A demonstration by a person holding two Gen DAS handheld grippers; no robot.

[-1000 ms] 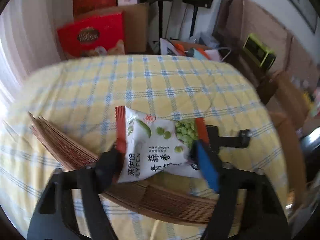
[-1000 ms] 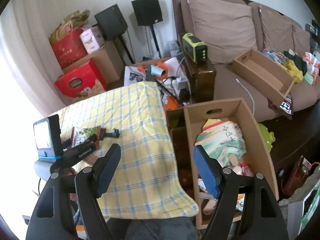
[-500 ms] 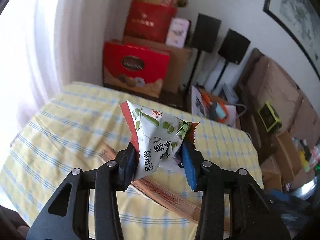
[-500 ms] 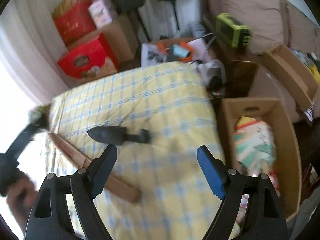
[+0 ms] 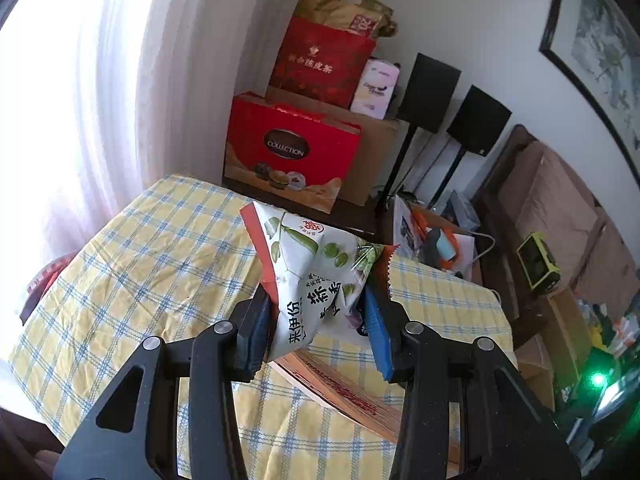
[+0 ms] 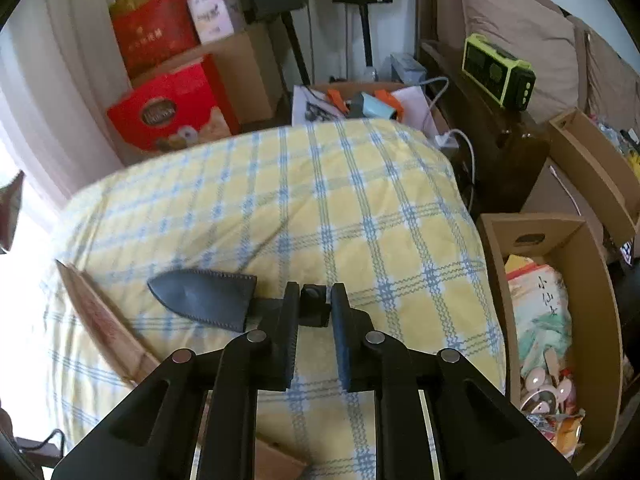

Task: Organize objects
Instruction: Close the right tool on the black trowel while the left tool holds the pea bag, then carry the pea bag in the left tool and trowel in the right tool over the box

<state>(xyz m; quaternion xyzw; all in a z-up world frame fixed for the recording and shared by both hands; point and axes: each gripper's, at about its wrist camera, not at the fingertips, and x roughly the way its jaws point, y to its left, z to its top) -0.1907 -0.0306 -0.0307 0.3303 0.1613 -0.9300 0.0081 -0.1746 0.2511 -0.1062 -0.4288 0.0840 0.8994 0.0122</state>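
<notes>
So the left gripper has its jaws pinched on the lower half of a white crinkly plastic snack bag with green peas printed on it and red side seams. In the left wrist view the bag sits dead centre, lifted clear above the yellow-and-blue checked tablecloth. It looks feather-light and puffy, so weight is no issue. The catch is that the film is slick and full of air, so squeezing in the middle just dents it; I'd say a seam edge is a safer bite if it starts to slide.

The right gripper has just been closing and now stands narrow, with the handle of a black trowel-shaped tool in a stitched leather-look sheath between its jaws, centre of the right wrist view. The tool lies flat on the cloth, blade end pointing to the left of the frame. I'd expect it to be stiff and blade-heavy, so held by the handle end it'll probably want to droop. Gripping closer to the sheath would balance better.

A flat brown cardboard piece lies just beside the blade, lower left. The open cardboard box of assorted stuff at the right edge looks like the likely drop spot.
</notes>
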